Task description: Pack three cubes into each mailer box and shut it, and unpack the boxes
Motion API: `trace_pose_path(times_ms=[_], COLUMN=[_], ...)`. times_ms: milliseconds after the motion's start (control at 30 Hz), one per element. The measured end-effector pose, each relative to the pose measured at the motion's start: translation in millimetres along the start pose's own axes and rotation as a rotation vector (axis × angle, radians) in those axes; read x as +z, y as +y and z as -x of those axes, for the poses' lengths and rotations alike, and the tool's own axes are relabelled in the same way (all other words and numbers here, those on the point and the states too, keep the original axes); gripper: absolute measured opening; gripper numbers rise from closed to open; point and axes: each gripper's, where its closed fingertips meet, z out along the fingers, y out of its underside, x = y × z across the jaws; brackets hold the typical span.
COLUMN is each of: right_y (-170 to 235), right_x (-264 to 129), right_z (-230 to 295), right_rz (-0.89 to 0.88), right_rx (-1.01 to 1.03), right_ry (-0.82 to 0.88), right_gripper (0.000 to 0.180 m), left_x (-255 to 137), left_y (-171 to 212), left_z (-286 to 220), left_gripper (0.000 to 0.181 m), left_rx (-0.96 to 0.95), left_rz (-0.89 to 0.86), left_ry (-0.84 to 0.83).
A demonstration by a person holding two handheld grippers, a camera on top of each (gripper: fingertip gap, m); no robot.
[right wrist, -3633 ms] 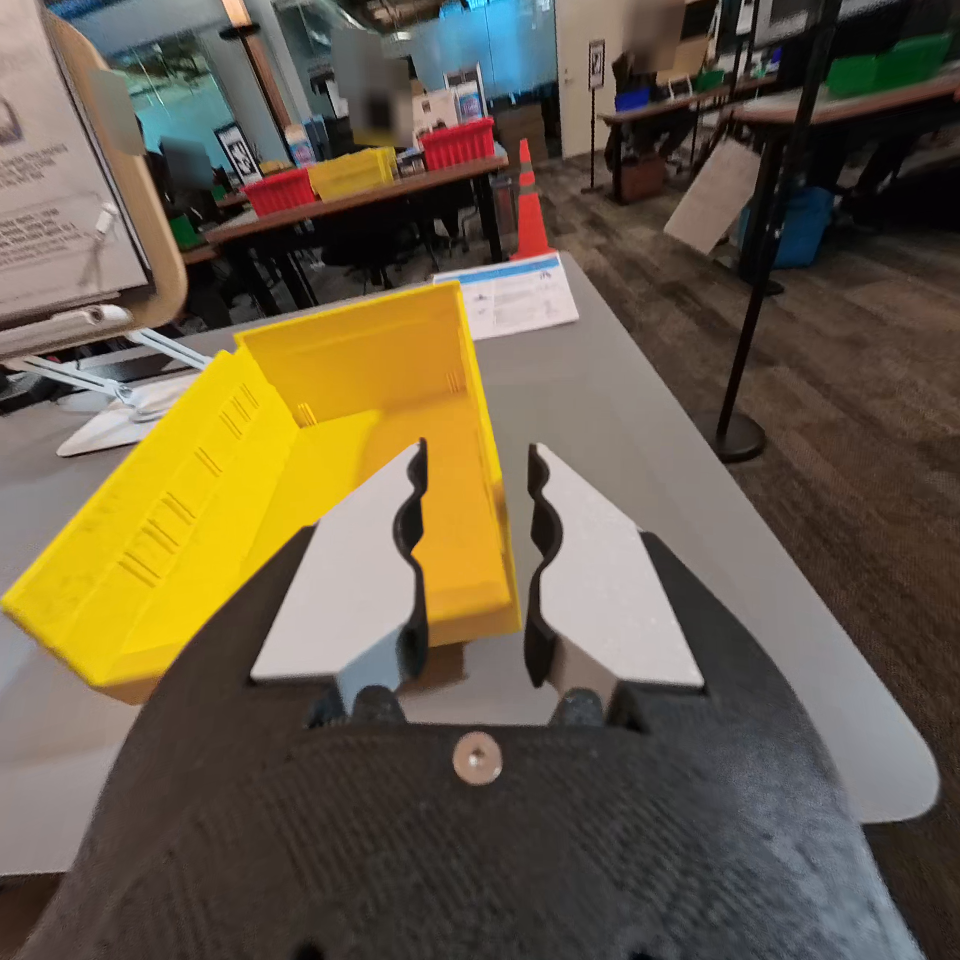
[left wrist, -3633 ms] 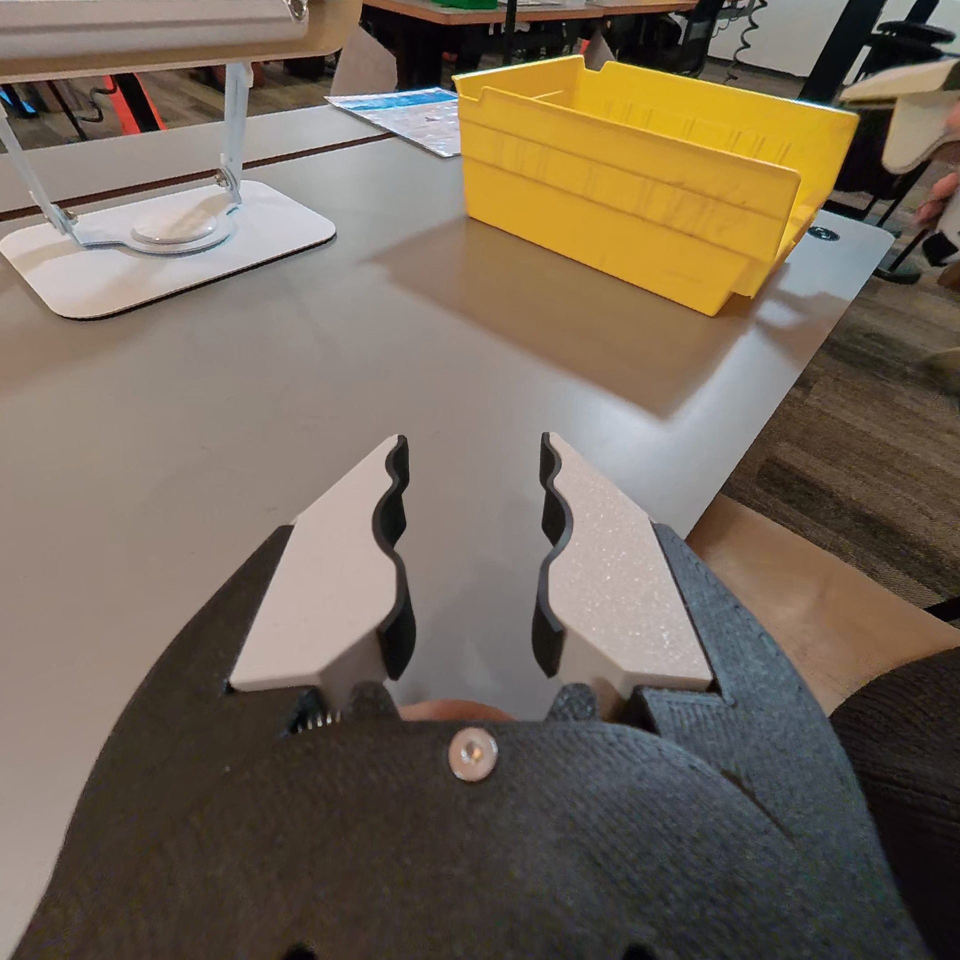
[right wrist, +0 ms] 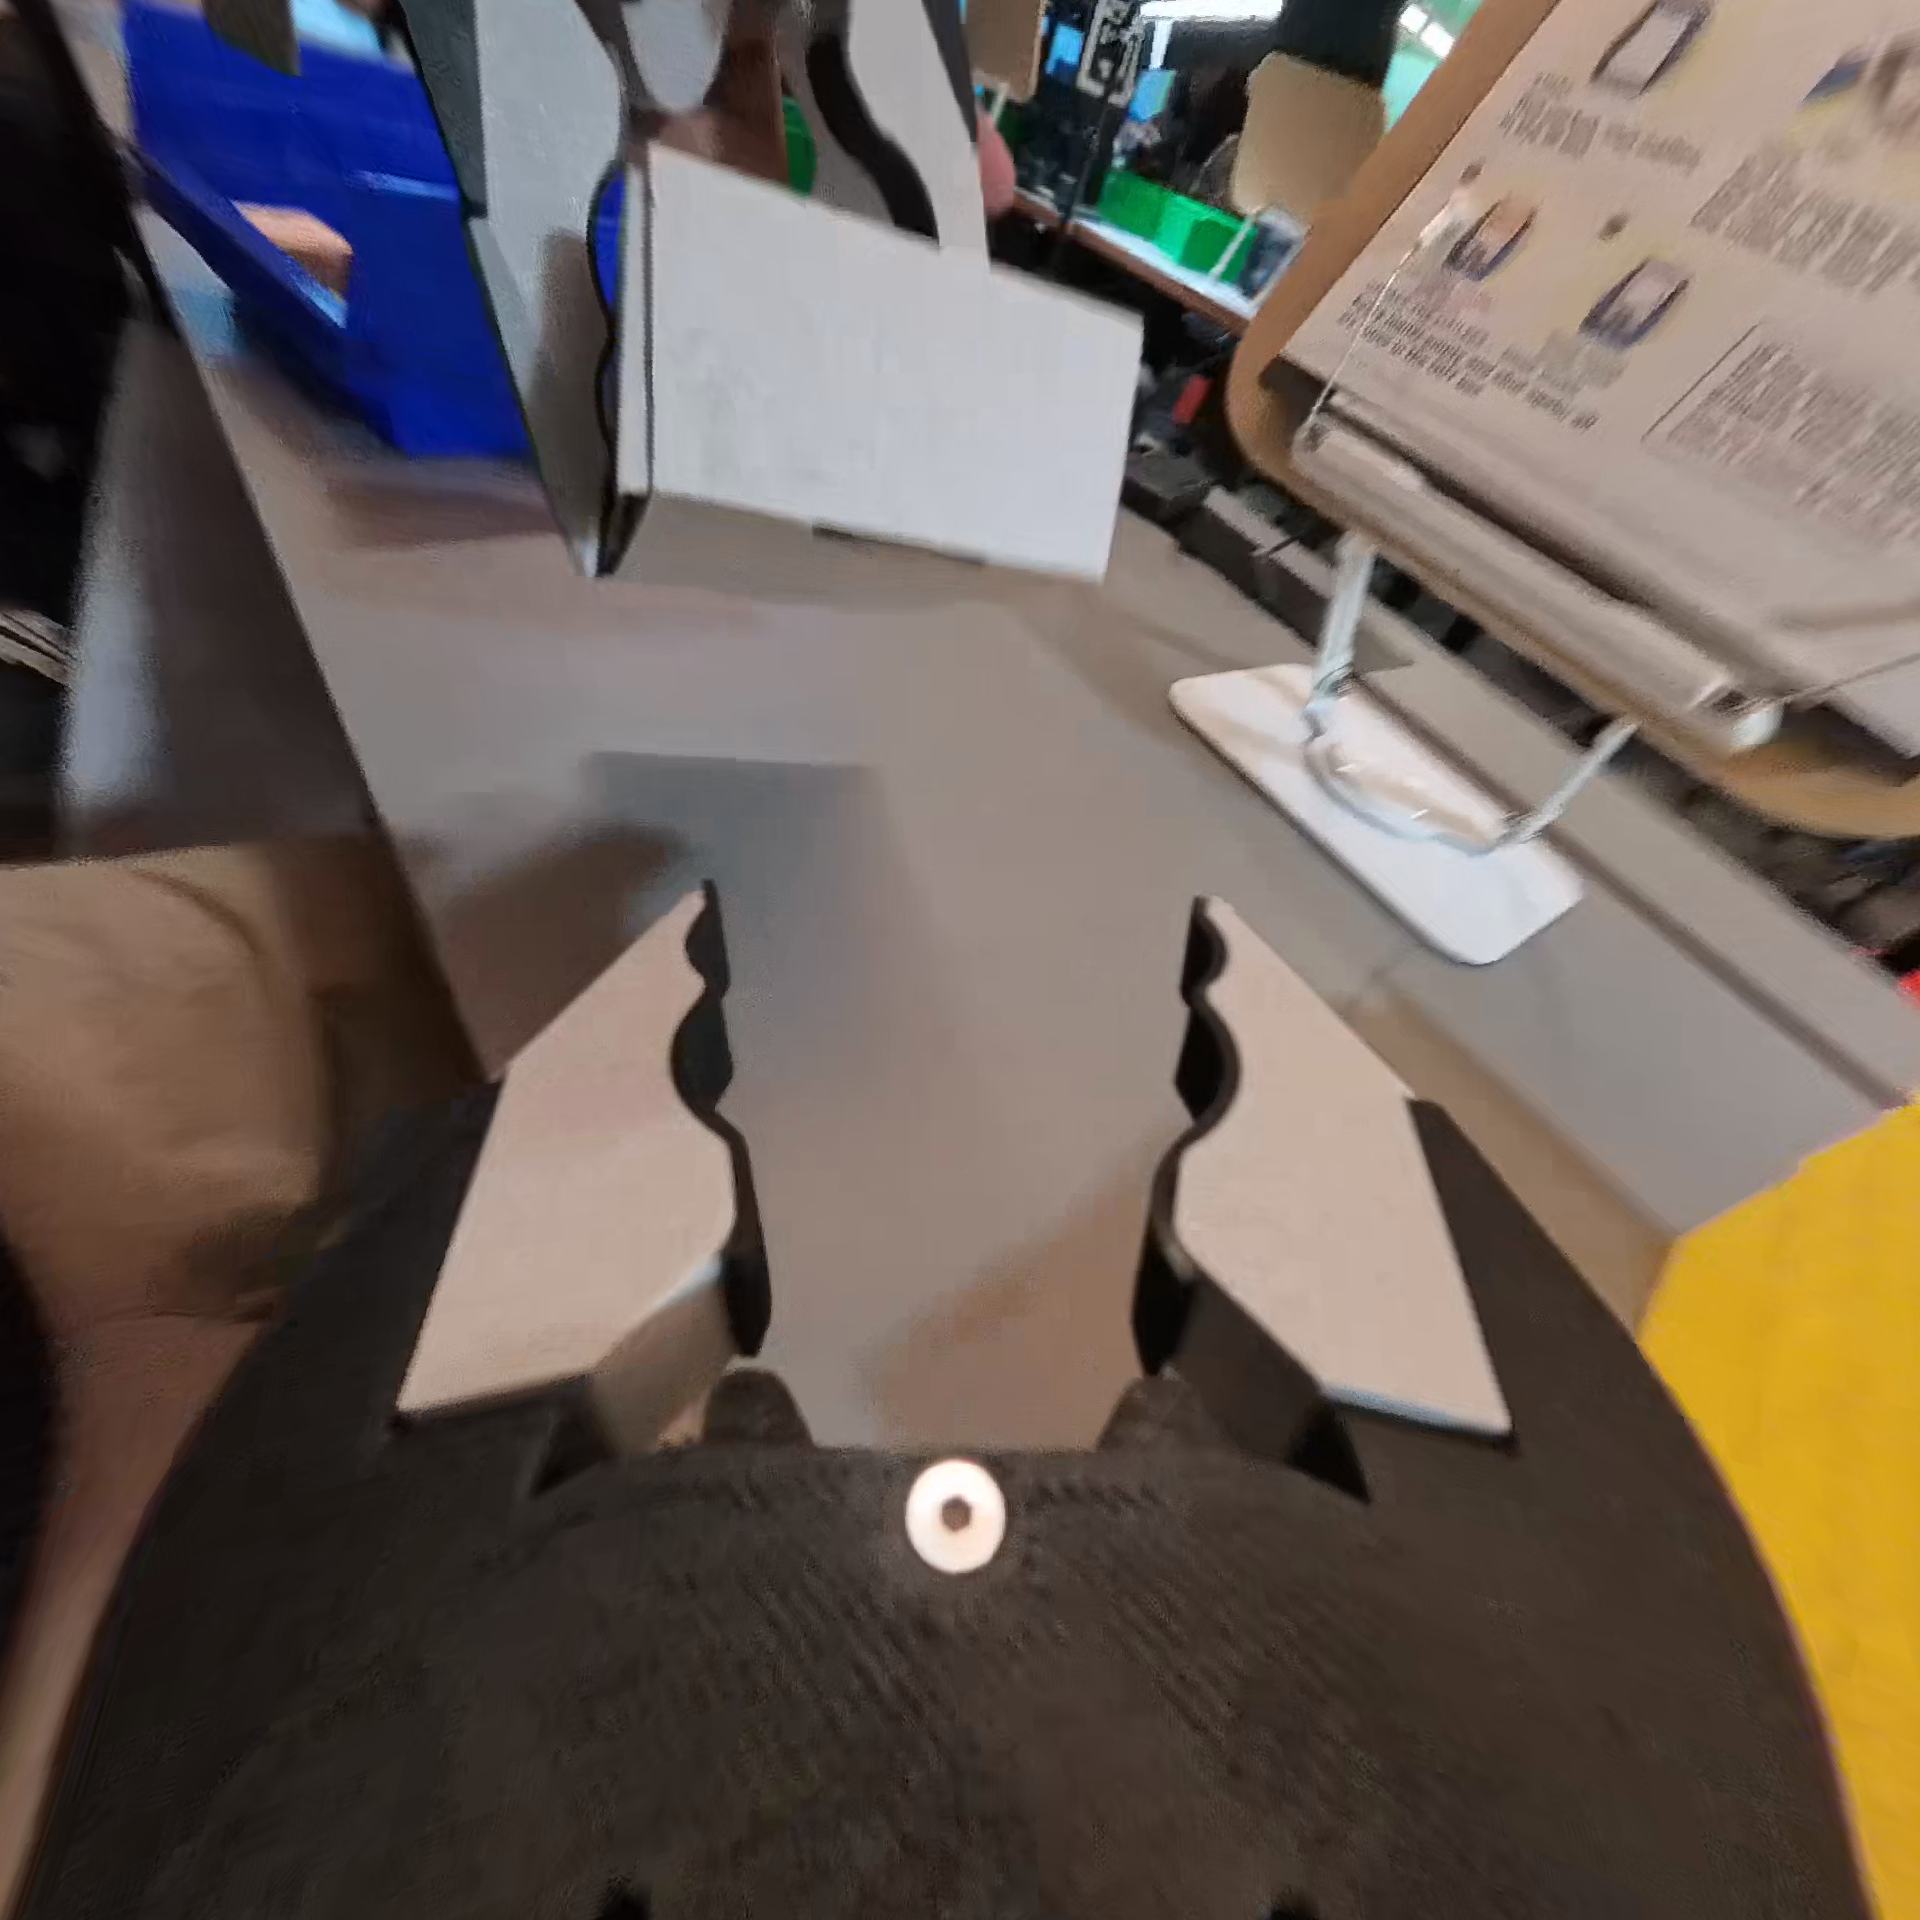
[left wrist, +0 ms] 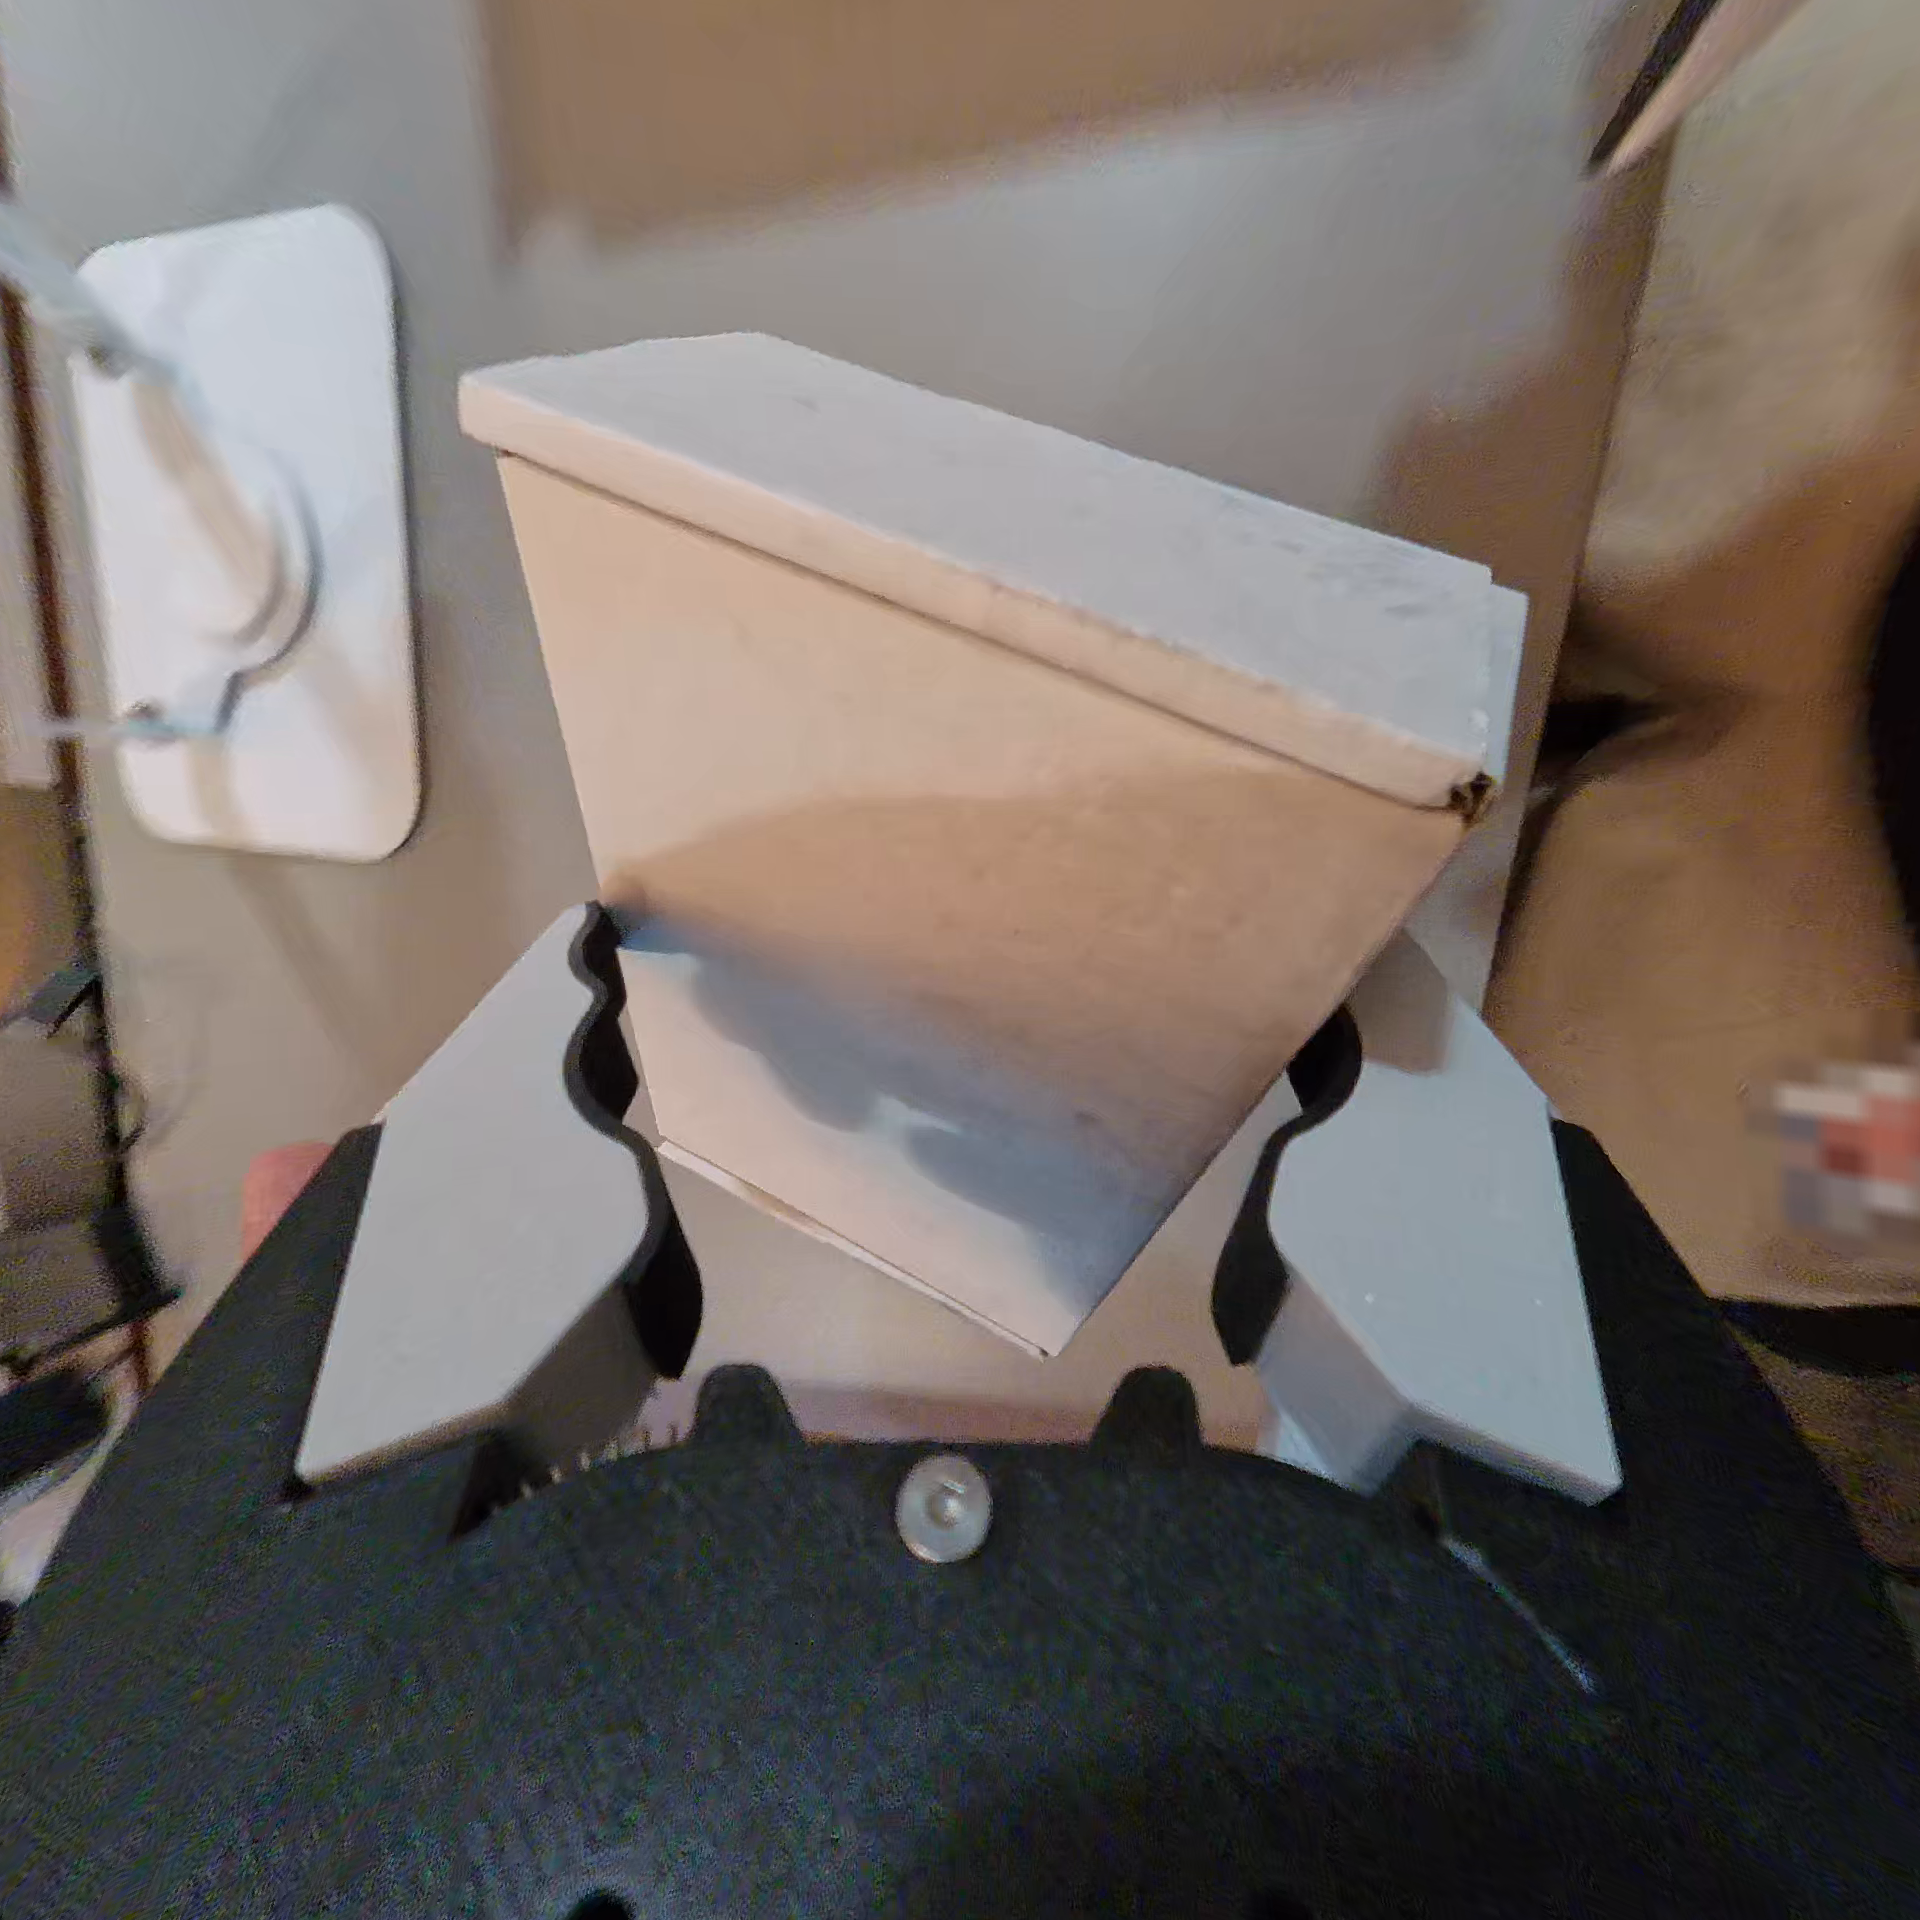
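My left gripper is shut on a closed white mailer box, gripping its two sides, with the lid edge facing away from the camera. In the right wrist view the same box hangs tilted in the air above the grey table, between the left gripper's fingers, and throws a shadow on the table. My right gripper is open and empty, low over the table, well short of the box. No cubes show.
A yellow bin is at the right edge beside my right gripper. A blue bin sits beyond the table at far left. A document stand with a white base stands at the right; its base also shows in the left wrist view.
My left gripper, empty and open over the bare table before, now holds the white mailer box in the air. My right gripper has turned away from the yellow bin and its jaws stand wider.
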Motion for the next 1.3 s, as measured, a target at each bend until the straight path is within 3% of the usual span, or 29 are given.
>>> trace_pose_path(times_ms=[133,300,433,533,733,900,1000,1100,1167,1300], right_y=[-13.6,-17.4,-15.9,-6.6,9.0,21.2,27.8,31.6,30.3,26.9], right_x=[-7.6,0.1,5.3,8.2,0.4,-9.6,-8.1,-5.4,-4.6,-3.7], right_z=[-1.5,14.4,23.8,33.2,22.0,5.8,1.5,-1.8,-6.4,-10.2], right_rz=[-0.058,-0.062,-0.121,-0.096,-0.023,-0.027,-0.025,-0.033,-0.045,-0.083], right_rx=[-0.156,-0.462,-0.743,-0.811,-0.632,-0.442,-0.362,-0.308,-0.239,-0.083], right_ry=[0.039,0.067,0.15,0.105,0.038,-0.005,-0.043,-0.071,-0.087,-0.145], right_gripper=[0.1,0.104,0.08,0.066,0.062,0.06,0.06,0.061,0.061,0.061], left_x=[31.4,50.5,57.1,64.0,64.0,46.6,48.8,54.2,57.2,51.2], left_y=[-33.4,-46.6,-53.4,-57.9,-68.0,-49.0,-39.1,-41.3,-38.1,-42.0], left_z=[-28.3,-51.3,-56.7,-59.2,-62.6,-38.0,-44.0,-47.6,-33.4,-25.8], left_gripper=[0.129,0.129,0.13,0.129,0.123,0.126,0.126,0.111,0.088,0.084], left_rx=[-0.001,0.043,0.063,0.072,-0.018,-0.14,-0.254,-0.292,-0.279,-0.327], left_rz=[-0.065,-0.008,0.018,0.02,-0.107,-0.309,-0.447,-0.559,-0.561,-0.673], left_ry=[0.105,0.196,0.233,0.254,0.293,0.002,-0.063,-0.109,-0.207,-0.222])
